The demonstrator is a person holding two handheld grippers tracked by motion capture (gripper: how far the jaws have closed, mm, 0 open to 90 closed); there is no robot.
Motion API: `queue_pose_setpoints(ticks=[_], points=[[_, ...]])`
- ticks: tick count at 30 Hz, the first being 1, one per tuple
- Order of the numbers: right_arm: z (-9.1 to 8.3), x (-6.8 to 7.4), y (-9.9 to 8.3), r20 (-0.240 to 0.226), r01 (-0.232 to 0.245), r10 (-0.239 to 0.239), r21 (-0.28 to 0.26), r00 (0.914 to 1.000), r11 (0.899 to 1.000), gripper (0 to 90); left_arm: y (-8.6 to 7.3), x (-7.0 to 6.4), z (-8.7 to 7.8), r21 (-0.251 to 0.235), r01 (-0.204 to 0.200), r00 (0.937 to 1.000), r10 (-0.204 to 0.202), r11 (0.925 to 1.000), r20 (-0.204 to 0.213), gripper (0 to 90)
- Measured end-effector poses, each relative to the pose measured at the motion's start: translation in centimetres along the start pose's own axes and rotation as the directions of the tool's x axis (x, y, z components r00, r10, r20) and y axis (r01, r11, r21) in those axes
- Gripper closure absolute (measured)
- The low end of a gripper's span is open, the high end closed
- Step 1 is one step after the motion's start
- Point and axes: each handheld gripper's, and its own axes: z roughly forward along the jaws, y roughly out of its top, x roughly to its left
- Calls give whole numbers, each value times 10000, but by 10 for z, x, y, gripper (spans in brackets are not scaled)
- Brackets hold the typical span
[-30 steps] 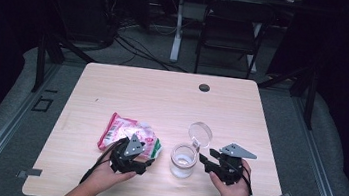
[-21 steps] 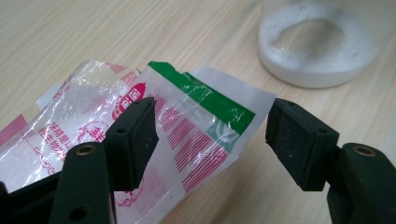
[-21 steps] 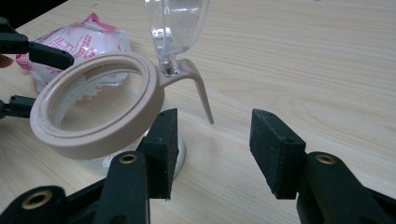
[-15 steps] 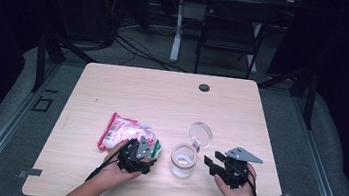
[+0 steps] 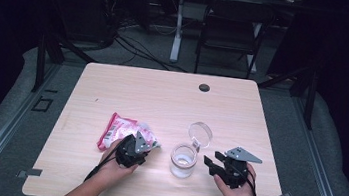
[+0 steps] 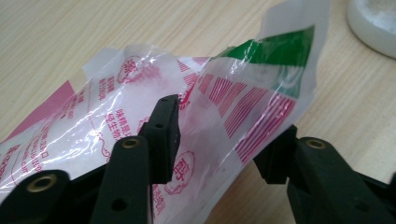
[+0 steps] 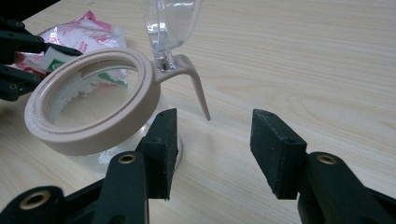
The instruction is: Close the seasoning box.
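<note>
Item 1: left gripper, held in person's left hand, near front edge of table, left of centre. Jaws set either side of item 2's upper corner, film betw. them; in left gripper view the film lies against the left jaw, right jaw sits just behind its edge. Can't tell if the pinch is firm.

Item 2: plastic packet, clear film w/ pink-red print & green patch near one corner. Lies on table, mostly flat; the end at item 1 is lifted & crumpled. Just left of item 3, not touching.

Item 3: clear jar w/ beige rim ring & clear flip lid, lid standing open, hinged at far side. Beige tab sticks out from ring toward item 4. White residue inside. Stands upright betw. the two grippers.

Item 4: right gripper, in person's right hand, just right of jar. Jaws spread wide, nothing betw. them; aimed at jar, left jaw tip close by jar's base, contact unclear.

Misc.: dark round grommet at table's far edge; chair beyond.
</note>
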Motion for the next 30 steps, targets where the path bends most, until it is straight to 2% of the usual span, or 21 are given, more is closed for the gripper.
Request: queue_pose_setpoints(ticks=[1, 6, 7, 9, 10, 12, 13, 19, 21, 30], points=[[0, 0, 0, 4, -11, 11, -8, 10000, 10000, 513, -1, 3, 0, -45, 288, 9996, -287, 9996, 48, 589], [0, 0, 0, -10, -29, 29, -36, 10000, 10000, 512, -2, 8, 1, -18, 606, 9982, -605, 9982, 21, 669], [1, 1, 0, -25, -46, 46, -50, 10000, 10000, 510, -3, 11, 1, -89, 842, 9964, -841, 9964, 94, 686], [1, 1, 0, -31, -46, 46, -48, 10000, 10000, 510, -3, 13, 0, -96, 903, 9959, -902, 9959, 91, 707], [1, 1, 0, -35, -16, 16, -29, 10000, 10000, 509, -3, 15, -1, -143, 1117, 9936, -1114, 9936, 160, 727], [1, 1, 0, -38, -35, 35, -74, 10000, 10000, 509, -3, 18, -3, -176, 1250, 9921, -1247, 9920, 165, 766], [1, 1, 0, -32, -3, 3, -39, 10000, 10000, 509, -3, 20, -4, -284, 1472, 9889, -1466, 9887, 231, 800], [-1, 1, 0, 4, 27, -27, -58, 10000, 10000, 508, -3, 25, -8, -403, 1711, 9852, -1703, 9844, 216, 877], [-1, 1, 0, 8, 26, -26, -60, 10000, 10000, 509, -3, 25, -9, -512, 1761, 9844, -1756, 9830, 141, 882], [0, 1, 0, -35, 43, -43, -88, 10000, 10000, 508, -4, 34, -15, -670, 2073, 9780, -2052, 9760, 367, 899]])
